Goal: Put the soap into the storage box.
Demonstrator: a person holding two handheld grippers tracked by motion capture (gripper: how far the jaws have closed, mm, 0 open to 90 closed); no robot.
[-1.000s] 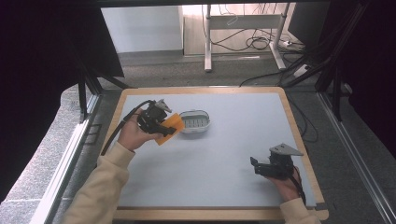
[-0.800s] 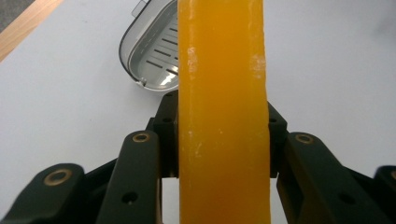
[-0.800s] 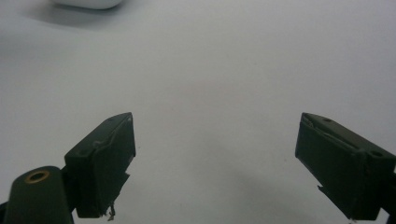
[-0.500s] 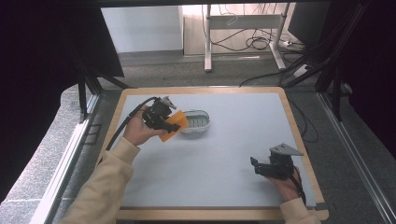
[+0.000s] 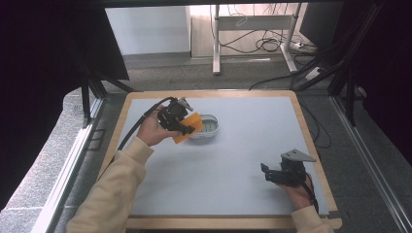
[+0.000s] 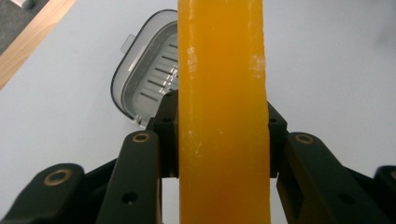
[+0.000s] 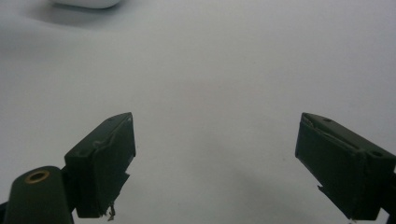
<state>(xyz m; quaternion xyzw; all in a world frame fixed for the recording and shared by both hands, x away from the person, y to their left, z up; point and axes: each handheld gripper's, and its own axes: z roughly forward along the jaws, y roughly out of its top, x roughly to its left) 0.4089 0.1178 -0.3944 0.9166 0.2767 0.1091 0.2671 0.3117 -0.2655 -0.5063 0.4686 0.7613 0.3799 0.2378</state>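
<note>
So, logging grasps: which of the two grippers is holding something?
The left gripper: shut on the orange bar by the dish. The right gripper is open.

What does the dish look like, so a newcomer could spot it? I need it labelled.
On the pale blue-grey table, look toward its far left part. Beside the orange bar that the left gripper holds sits a small oval grey dish, alone in having a ribbed floor.

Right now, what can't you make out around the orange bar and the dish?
- Far end of the orange bar: cut off by the top edge in the left gripper view.
- Right half of the grey dish: hidden behind the bar there.
- Whether the bar touches the dish: too small in the high view; the left gripper covers it.
- White thing: cut off by the top edge in the right gripper view, blurred.
</note>
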